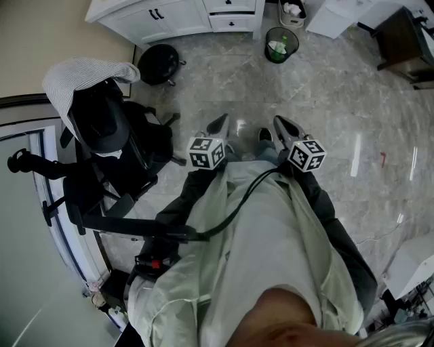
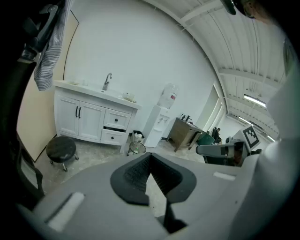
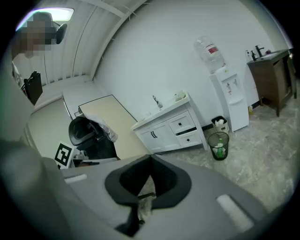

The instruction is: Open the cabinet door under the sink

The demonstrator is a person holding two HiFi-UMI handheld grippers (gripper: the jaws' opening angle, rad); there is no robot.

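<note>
The white sink cabinet (image 1: 163, 19) stands far off across the floor, and its two doors with black handles (image 1: 156, 13) are closed. In the left gripper view the doors (image 2: 79, 119) sit below the faucet (image 2: 107, 82); in the right gripper view the doors (image 3: 157, 133) lie left of the drawers. A person holds both grippers close to the body, aimed toward the cabinet. My left gripper (image 1: 218, 125) (image 2: 150, 154) is shut with nothing in it. My right gripper (image 1: 283, 126) (image 3: 151, 157) is shut and empty too.
A black round stool (image 1: 159, 63) and a mesh trash can (image 1: 281, 45) stand on the marble floor before the cabinet. An office chair (image 1: 102, 129) draped with a striped cloth is at the left. A water dispenser (image 3: 227, 96) and a brown table (image 1: 407, 41) stand to the right.
</note>
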